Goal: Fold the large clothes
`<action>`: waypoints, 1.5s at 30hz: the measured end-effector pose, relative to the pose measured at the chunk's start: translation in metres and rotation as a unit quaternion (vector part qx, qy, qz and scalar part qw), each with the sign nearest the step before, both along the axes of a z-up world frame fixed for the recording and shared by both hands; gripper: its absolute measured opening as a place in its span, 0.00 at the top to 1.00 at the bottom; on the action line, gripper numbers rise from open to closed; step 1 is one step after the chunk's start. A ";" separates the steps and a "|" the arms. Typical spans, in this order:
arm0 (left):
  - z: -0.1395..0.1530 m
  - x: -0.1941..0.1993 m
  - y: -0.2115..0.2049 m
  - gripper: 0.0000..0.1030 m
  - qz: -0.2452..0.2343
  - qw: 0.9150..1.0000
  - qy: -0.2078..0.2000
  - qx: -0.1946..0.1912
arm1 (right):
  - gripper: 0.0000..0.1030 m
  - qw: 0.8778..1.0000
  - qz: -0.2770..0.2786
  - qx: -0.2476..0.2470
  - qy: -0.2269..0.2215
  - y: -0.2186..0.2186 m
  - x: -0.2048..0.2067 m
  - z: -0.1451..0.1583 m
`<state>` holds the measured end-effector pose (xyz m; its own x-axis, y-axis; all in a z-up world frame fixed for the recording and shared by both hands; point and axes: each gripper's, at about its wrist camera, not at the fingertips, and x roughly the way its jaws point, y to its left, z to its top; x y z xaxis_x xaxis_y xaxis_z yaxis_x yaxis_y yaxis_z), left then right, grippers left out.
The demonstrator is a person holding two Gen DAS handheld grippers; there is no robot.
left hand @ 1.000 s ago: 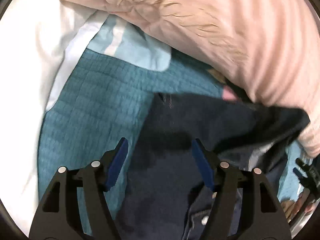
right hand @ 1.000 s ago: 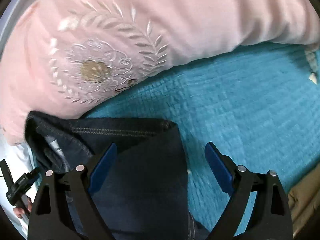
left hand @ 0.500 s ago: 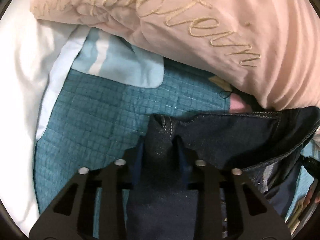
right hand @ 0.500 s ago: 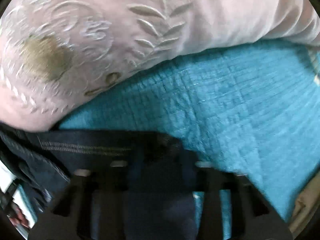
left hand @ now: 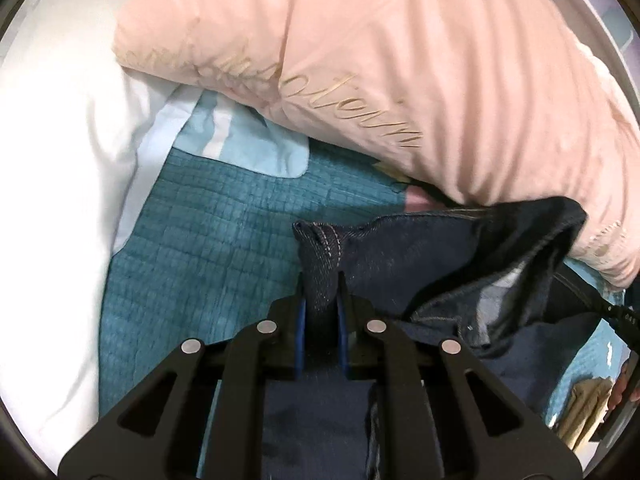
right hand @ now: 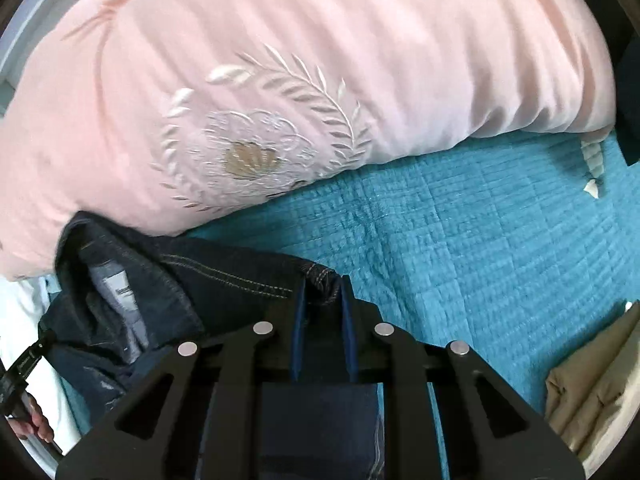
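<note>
Left tongs [left hand: 320, 292] and right tongs [right hand: 323, 294] each pinch a waistband corner of the dark jeans [left hand: 420, 248], likely to lift and square them; jeans lie on teal bedspread [right hand: 460, 248], pink pillow [right hand: 320, 60] beyond.

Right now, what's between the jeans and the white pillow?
In the left wrist view, only bare teal quilt lies between the jeans pinched in the left gripper and the white pillow; nothing else sits there.
</note>
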<state>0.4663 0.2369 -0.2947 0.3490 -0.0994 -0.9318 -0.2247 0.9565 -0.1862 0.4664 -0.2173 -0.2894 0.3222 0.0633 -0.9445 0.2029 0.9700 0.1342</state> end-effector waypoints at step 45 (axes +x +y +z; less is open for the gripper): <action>0.044 -0.303 -0.020 0.90 -0.062 0.996 -0.060 0.012 | 0.58 0.994 -0.012 0.093 0.064 -0.027 -0.263 -0.022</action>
<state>0.1634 0.2173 -0.2506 0.4452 -0.1272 -0.8863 -0.0819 0.9799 -0.1817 0.2029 -0.2447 -0.3115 0.2039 0.2346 -0.9505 0.2533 0.9251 0.2827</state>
